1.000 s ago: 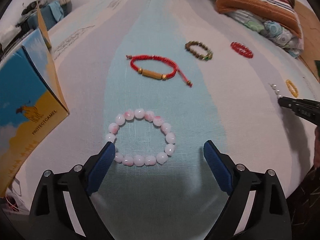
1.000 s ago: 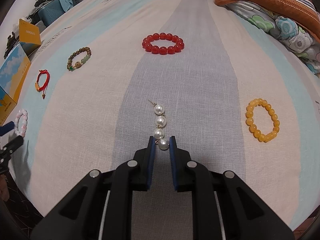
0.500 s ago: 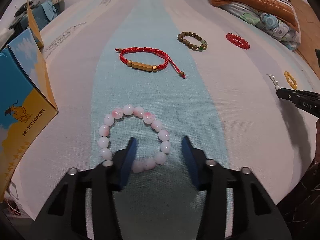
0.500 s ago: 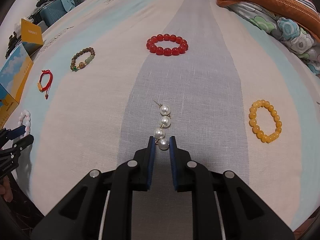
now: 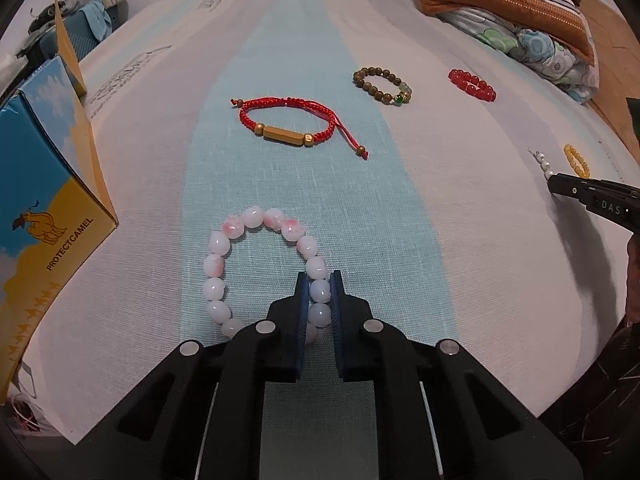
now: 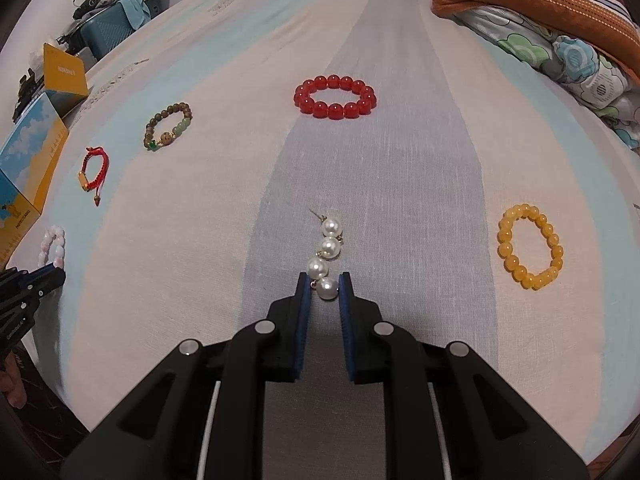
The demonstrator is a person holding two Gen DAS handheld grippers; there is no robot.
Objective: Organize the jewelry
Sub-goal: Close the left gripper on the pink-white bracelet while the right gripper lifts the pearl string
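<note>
You are working over a bed covered by a sheet striped in pale blue, cream and grey. At its left edge stands a blue and yellow carton printed PROTECTCAMEL, with a second yellow box behind it; folded striped and flowered bedding is heaped at the far right.

Six pieces lie spread on the sheet, one of each. From left to right: a pink and white bead bracelet, a red cord bracelet with a gold bar and loose knotted tails, a brown wooden bead bracelet with a few green beads, a red bead bracelet, a pearl strand of four white pearls on gold links, and a yellow bead bracelet. All lie well apart.

Your left claw is clamped on the pink and white bead bracelet's right side, one bead pinched between the blue pads, the loop flat on the blue stripe beside the carton.

Your right claw is pinched on the nearest pearl of the strand, which lies on the grey stripe.
</note>
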